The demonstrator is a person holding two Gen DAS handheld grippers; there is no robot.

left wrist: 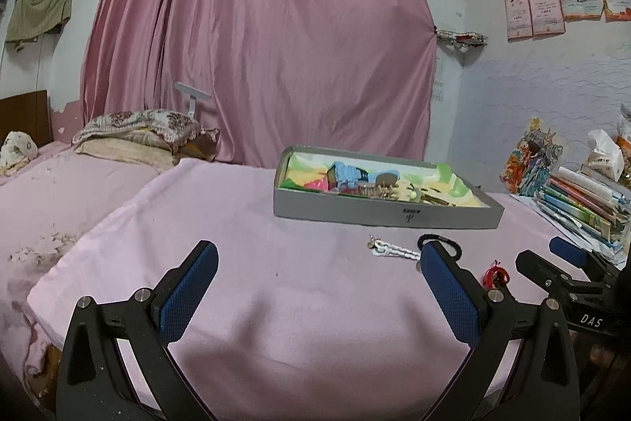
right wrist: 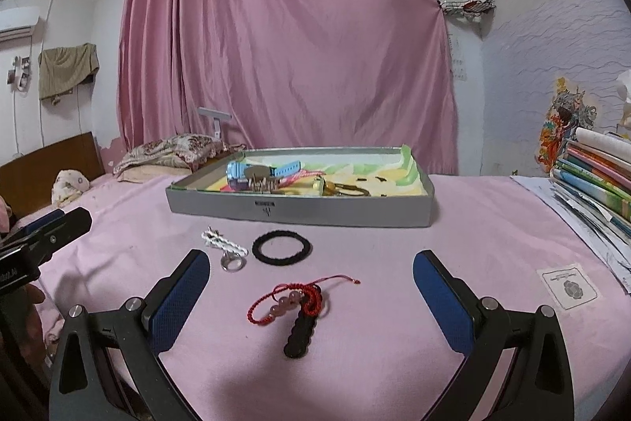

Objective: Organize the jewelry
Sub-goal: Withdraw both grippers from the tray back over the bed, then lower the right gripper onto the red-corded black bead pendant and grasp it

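Observation:
A grey shallow box point(right wrist: 299, 214) point(left wrist: 355, 214) sits on the pink sheet and holds a blue watch point(right wrist: 252, 170) point(left wrist: 351, 176), a brown clip and other pieces. In front of it lie a white beaded chain point(right wrist: 223, 243) point(left wrist: 394, 250), a silver ring point(right wrist: 232, 264), a black hair tie point(right wrist: 282, 247) point(left wrist: 453, 243), a red cord bracelet with pink beads point(right wrist: 294, 300) point(left wrist: 496, 275) and a black beaded piece point(right wrist: 301, 332). My right gripper point(right wrist: 311, 283) is open around the red bracelet, above it. My left gripper point(left wrist: 319, 275) is open over bare sheet, left of the chain.
A stack of books and papers point(right wrist: 591, 184) point(left wrist: 583, 200) lies along the right edge. A small white label point(right wrist: 568, 285) lies on the sheet at right. Pillows point(left wrist: 138, 137) and a pink curtain point(left wrist: 256, 26) stand behind. The sheet drops off at the left.

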